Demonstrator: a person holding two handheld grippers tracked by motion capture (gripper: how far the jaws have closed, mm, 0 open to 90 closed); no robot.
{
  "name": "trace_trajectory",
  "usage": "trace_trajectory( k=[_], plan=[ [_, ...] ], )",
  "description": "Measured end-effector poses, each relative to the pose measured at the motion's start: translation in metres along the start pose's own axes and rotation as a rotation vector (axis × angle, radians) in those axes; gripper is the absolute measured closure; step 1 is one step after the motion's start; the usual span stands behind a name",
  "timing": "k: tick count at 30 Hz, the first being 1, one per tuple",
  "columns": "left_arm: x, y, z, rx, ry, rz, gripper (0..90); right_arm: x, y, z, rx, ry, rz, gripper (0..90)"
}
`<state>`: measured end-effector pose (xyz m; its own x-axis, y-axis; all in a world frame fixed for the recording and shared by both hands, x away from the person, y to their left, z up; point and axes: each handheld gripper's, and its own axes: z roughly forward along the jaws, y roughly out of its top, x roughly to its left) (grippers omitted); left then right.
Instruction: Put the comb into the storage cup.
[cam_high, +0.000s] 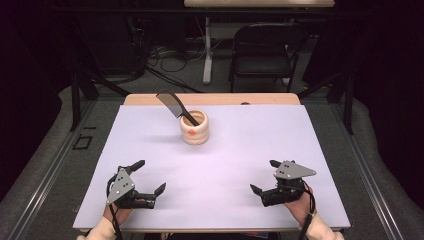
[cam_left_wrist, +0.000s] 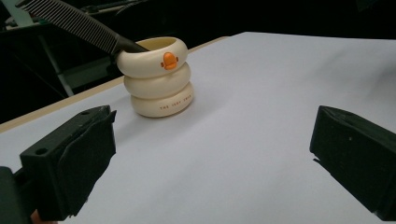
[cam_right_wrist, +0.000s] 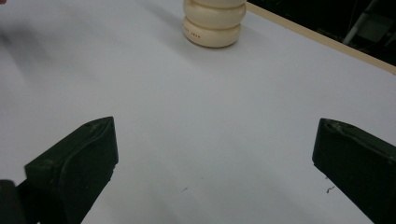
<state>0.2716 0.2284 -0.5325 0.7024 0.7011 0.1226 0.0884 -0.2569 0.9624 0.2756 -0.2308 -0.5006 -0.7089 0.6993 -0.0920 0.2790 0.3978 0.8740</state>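
Observation:
A cream ringed holder (cam_high: 194, 127) with an orange mark stands upright at the far middle of the white mat (cam_high: 235, 150). A black comb (cam_high: 171, 103) leans out of it toward the far left, handle end inside. In the left gripper view the holder (cam_left_wrist: 158, 77) and comb (cam_left_wrist: 74, 24) sit ahead of the jaws; in the right gripper view the holder's base (cam_right_wrist: 214, 24) is at the top. My left gripper (cam_high: 148, 177) rests open at the near left, nothing between its jaws. My right gripper (cam_high: 265, 176) rests open at the near right, equally bare.
The mat covers a wooden table (cam_high: 150, 99) whose far edge shows beyond it. Behind the table stand a black folding chair (cam_high: 264, 50), a white table leg (cam_high: 207, 47) and floor cables (cam_high: 170, 60). Dark frame rails (cam_high: 75, 95) flank both sides.

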Motion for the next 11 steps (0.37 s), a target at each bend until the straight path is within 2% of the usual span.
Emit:
trace_trajectory(
  k=[6, 11],
  plan=[
    [0.0, -0.0002, 0.0007, 0.004, 0.001, 0.004, 0.1, 0.0008, -0.0034, -0.0081, -0.018, -0.018, -0.002, 0.0],
    [-0.0001, -0.0003, 0.0007, 0.009, 0.001, 0.006, 0.1, 0.002, -0.0055, -0.0099, -0.027, -0.011, -0.012, 0.0]
  ],
)
